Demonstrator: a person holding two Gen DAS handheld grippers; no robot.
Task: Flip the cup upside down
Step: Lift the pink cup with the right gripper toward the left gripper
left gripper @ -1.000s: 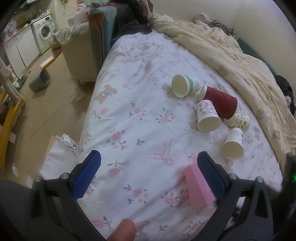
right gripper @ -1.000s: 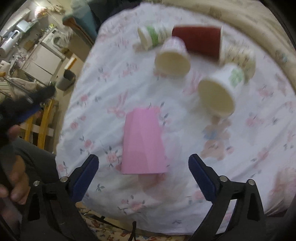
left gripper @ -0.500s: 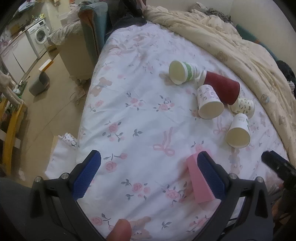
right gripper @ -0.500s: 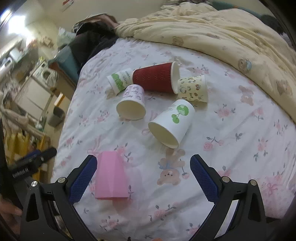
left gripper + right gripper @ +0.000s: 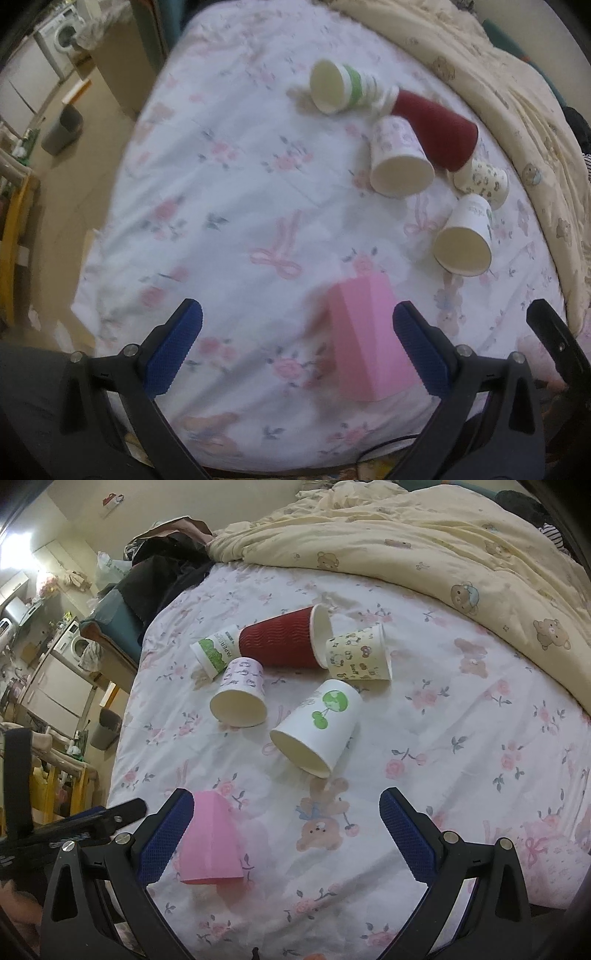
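Here, pink cup upside down, jaws apart

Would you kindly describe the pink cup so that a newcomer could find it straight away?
On the flowered bed sheet, five paper cups lie on their sides in a cluster towards the cream quilt. The pink cup is apart from them, near the bed's front edge. It alone is plain pink with flat, angular sides and no print.

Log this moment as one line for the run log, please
left tool: open, empty | right tool: open, empty | pink cup: upside down on bedsheet, nearest | five paper cups: lying on their sides beyond
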